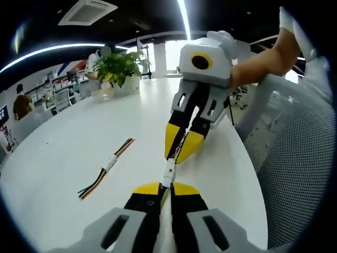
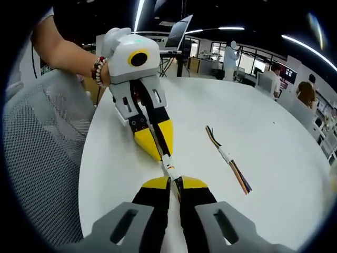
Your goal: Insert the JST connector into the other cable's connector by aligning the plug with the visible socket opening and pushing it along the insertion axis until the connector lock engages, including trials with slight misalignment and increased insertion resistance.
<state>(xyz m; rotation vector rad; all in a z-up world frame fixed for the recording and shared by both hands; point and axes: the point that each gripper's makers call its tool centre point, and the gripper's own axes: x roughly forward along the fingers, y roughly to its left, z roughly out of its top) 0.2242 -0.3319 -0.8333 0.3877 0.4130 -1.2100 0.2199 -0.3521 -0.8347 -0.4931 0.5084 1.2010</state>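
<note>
Two tools meet tip to tip over the white desk, a small white connector between them.

In the left gripper view a spare cable lies on the desk at left; the left tool is closed on the connector, and the right tool pinches its far end. In the right gripper view the right tool is closed on the connector.

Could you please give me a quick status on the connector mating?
Left gripper and right gripper shut on cable ends. White connector between tips. Spare cable lies aside.
</note>
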